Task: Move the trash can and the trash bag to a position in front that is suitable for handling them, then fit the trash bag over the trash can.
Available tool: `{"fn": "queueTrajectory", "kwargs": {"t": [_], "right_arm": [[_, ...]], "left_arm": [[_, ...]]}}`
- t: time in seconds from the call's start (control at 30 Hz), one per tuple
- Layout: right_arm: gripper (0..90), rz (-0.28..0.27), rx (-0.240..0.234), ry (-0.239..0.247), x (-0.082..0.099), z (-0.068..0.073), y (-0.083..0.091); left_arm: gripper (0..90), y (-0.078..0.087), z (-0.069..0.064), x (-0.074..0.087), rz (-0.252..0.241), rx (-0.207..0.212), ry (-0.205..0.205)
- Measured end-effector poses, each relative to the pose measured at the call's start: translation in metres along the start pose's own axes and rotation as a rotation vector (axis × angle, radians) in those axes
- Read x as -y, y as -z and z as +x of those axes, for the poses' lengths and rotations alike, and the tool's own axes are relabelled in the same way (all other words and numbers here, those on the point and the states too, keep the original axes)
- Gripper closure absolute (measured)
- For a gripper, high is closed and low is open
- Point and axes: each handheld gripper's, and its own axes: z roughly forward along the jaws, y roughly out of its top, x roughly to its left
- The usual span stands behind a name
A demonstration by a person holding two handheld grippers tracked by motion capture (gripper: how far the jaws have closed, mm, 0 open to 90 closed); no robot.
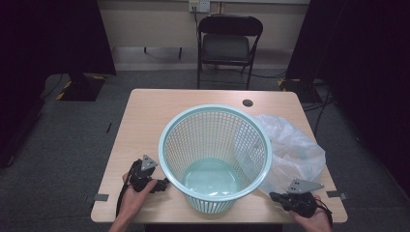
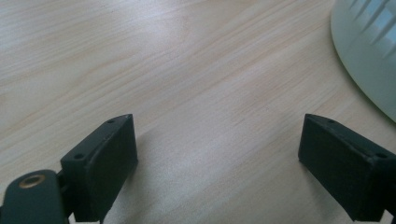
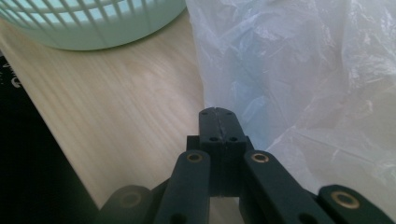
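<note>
A mint-green mesh basket (image 1: 251,145) stands upright in the middle of the wooden table (image 1: 145,121). A crumpled clear plastic bag (image 1: 296,151) lies against its right side. My left gripper (image 1: 163,184) rests low by the basket's left base, jaws wide open over bare wood (image 2: 217,126), with the basket wall (image 2: 369,56) just to the right. My right gripper (image 1: 274,196) is at the table's front right corner. Its jaws (image 3: 218,113) are shut at the near edge of the bag (image 3: 303,70), and a thin line of film shows in their seam. The basket (image 3: 93,28) lies beyond.
A dark folding chair (image 1: 229,43) stands behind the table. A cable hole (image 1: 247,103) sits near the table's far edge. The table's front edge runs just under both hands. Black curtains flank the room at left and right.
</note>
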Motion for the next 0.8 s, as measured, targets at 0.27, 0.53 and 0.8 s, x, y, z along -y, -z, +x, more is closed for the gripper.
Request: {"fn": "queueTrajectory", "kwargs": {"t": [0.27, 0.53, 0.8], "right_arm": [[50.9, -0.06, 0.02, -0.005, -0.002, 0.006, 0.011], [20.5, -0.147, 0.104, -0.06, -0.035, -0.024, 0.023], [14.1, -0.126, 0.216, -0.113, -0.08, -0.079, 0.002]], "left_arm": [[9.1, -0.002, 0.0, -0.001, 0.0, 0.005, 0.003], [9.0, -0.002, 0.0, -0.001, 0.003, 0.004, -0.001], [7.9, -0.002, 0.0, -0.001, 0.006, 0.006, -0.002]]}}
